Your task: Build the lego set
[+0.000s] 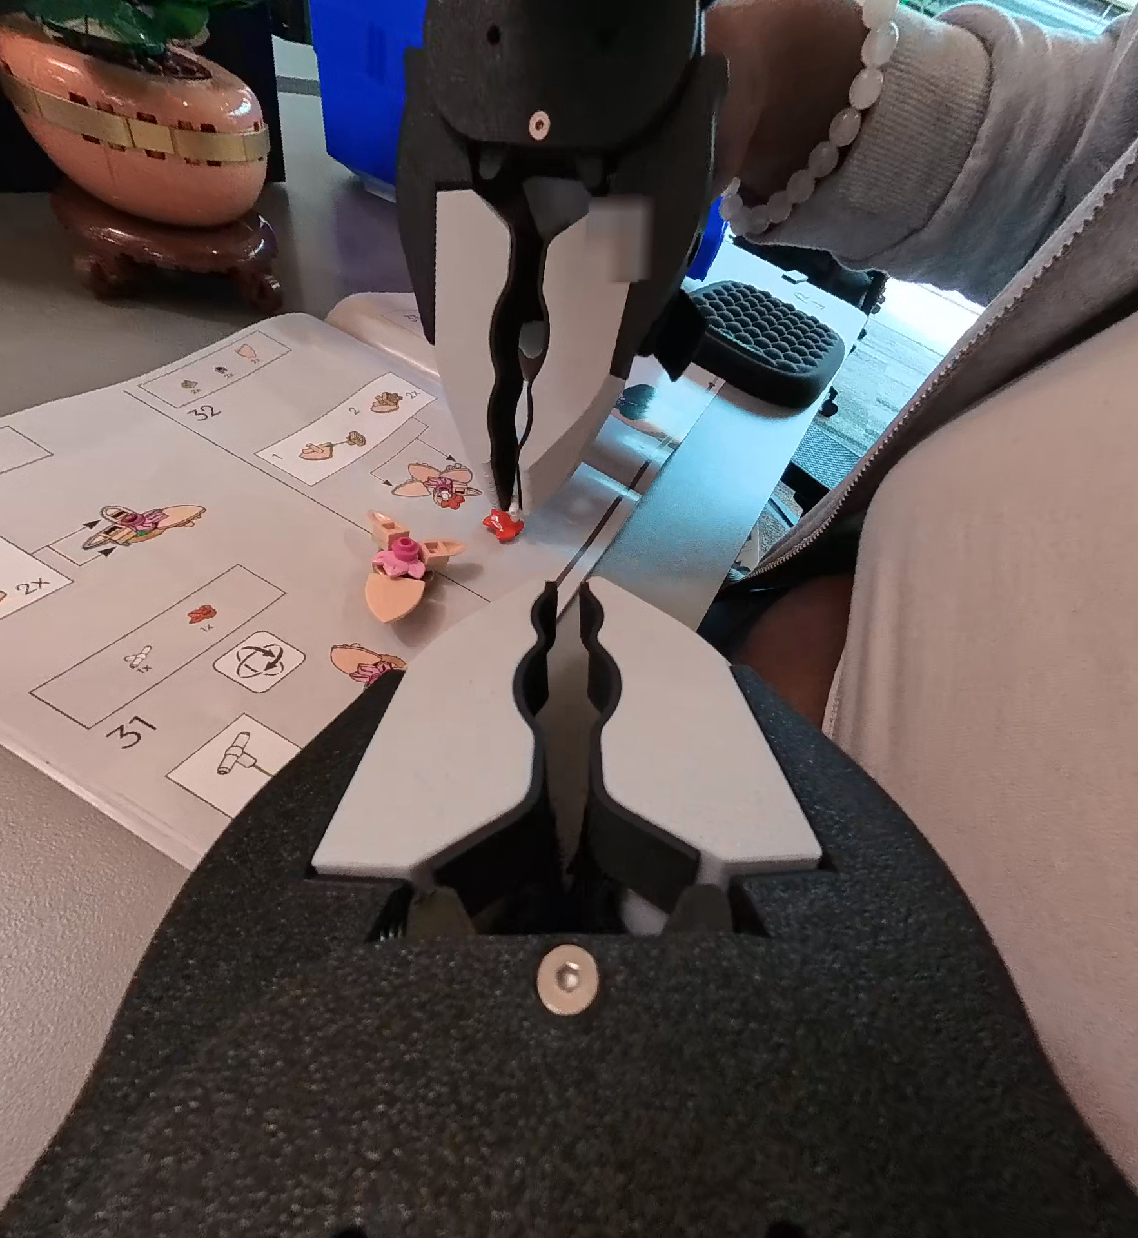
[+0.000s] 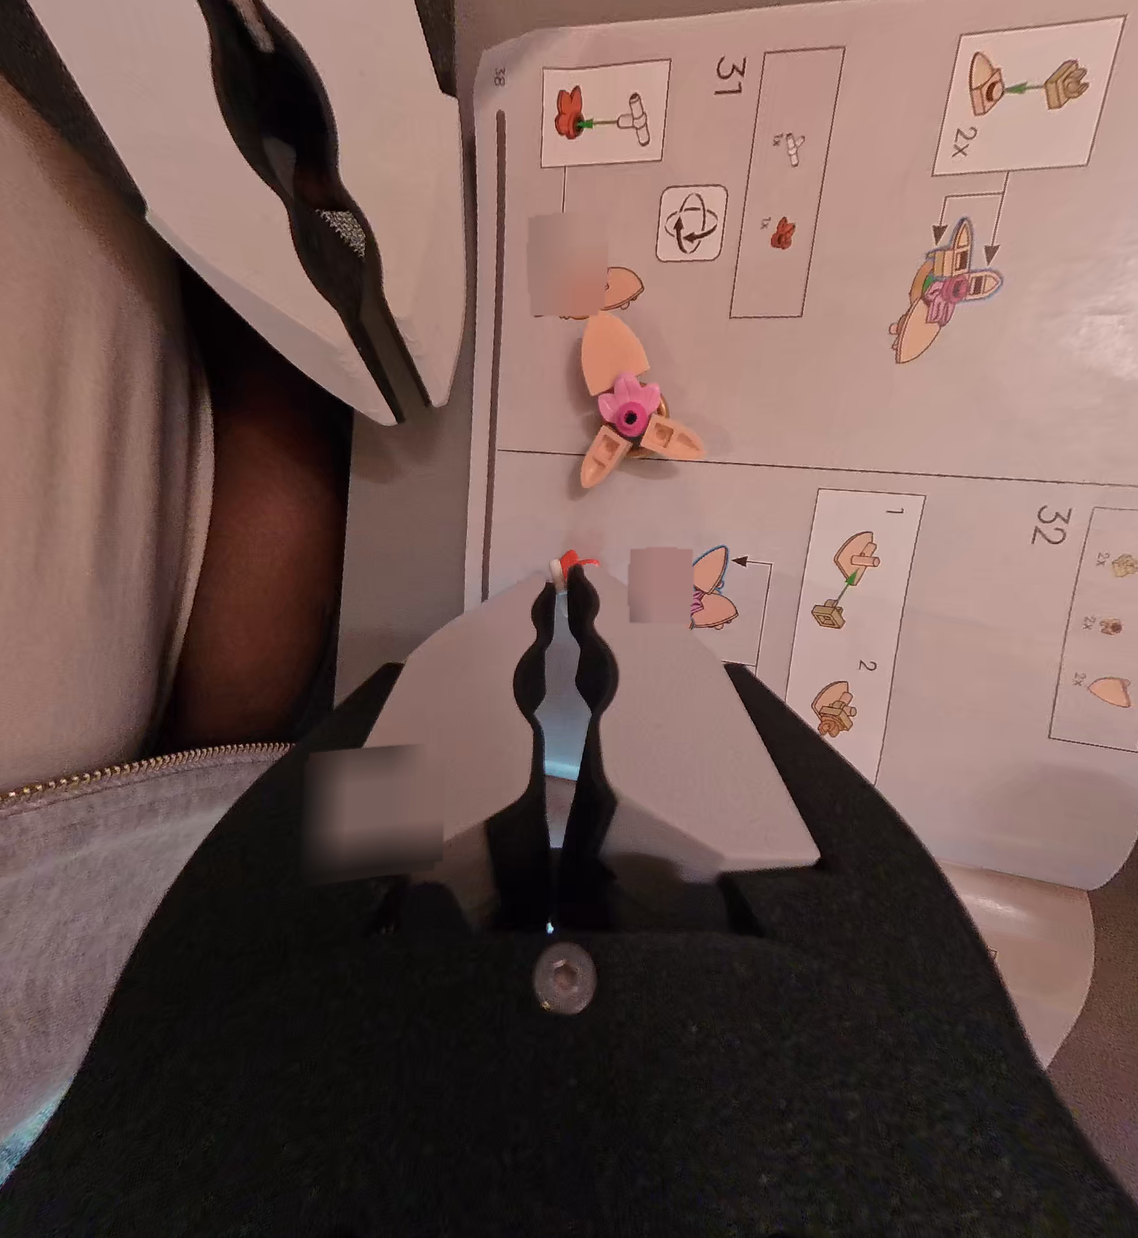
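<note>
My right gripper is shut on a small white peg with a red flower piece at its end. In the left wrist view it comes down from above, and the red flower touches the open instruction booklet. A pink-and-tan petal assembly lies on the booklet just left of the flower; the right wrist view shows it beyond my fingertips. My left gripper is empty, jaws a narrow gap apart, just short of the assembly; it also shows at the upper left of the right wrist view.
A pink brick-built pot with a plant stands on a brown base at the far left. A blue bin is behind. The person's torso and braceleted wrist fill the right. The table edge runs close to the flower. The grippers' ends are close to 6 cm from one another.
</note>
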The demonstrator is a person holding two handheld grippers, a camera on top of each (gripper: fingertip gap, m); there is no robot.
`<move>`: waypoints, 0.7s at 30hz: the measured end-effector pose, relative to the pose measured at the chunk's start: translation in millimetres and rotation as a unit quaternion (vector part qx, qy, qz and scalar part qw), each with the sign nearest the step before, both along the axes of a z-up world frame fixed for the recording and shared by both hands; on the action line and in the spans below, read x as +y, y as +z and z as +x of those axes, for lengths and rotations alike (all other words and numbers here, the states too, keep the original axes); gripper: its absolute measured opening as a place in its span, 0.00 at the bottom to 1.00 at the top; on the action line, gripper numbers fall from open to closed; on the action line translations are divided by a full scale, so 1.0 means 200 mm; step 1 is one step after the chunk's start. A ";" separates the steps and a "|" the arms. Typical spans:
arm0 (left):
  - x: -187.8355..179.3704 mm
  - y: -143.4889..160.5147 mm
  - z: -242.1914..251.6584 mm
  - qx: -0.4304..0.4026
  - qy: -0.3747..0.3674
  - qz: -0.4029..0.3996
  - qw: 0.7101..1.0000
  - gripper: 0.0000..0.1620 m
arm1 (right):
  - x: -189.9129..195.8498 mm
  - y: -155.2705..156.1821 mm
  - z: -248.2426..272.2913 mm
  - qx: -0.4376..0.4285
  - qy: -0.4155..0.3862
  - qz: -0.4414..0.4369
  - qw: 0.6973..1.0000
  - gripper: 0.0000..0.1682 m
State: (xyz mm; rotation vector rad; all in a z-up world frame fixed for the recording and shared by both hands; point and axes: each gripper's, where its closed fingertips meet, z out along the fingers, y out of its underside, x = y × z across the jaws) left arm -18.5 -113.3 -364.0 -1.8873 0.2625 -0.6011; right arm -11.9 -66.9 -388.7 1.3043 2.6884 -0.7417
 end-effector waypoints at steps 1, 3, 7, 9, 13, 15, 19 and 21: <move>0.00 0.00 0.00 0.000 0.000 0.000 1.000 0.04 | 0.00 0.00 0.00 0.002 -0.001 0.001 1.000 0.02; 0.00 0.00 0.00 0.000 0.000 0.001 1.000 0.04 | 0.00 0.00 -0.01 0.013 -0.001 0.009 1.000 0.02; 0.00 0.00 0.00 0.000 0.000 0.001 1.000 0.04 | 0.01 -0.01 0.00 0.029 0.003 0.026 0.999 0.02; 0.00 0.00 0.00 0.000 0.000 0.000 1.000 0.04 | 0.01 -0.01 -0.01 0.037 0.002 0.031 0.999 0.02; 0.00 0.00 0.00 0.001 0.000 0.001 1.000 0.04 | 0.01 -0.01 0.00 0.047 0.005 0.051 0.998 0.02; 0.00 0.00 0.00 0.001 0.000 0.001 1.000 0.04 | 0.00 -0.01 0.00 0.055 0.011 0.070 0.996 0.02; 0.00 0.00 0.00 0.001 -0.001 0.001 1.000 0.04 | 0.00 -0.01 0.00 0.063 0.013 0.094 0.994 0.02; 0.00 0.00 0.00 0.002 -0.001 0.002 1.000 0.04 | 0.00 -0.01 0.00 0.060 0.008 0.096 0.994 0.02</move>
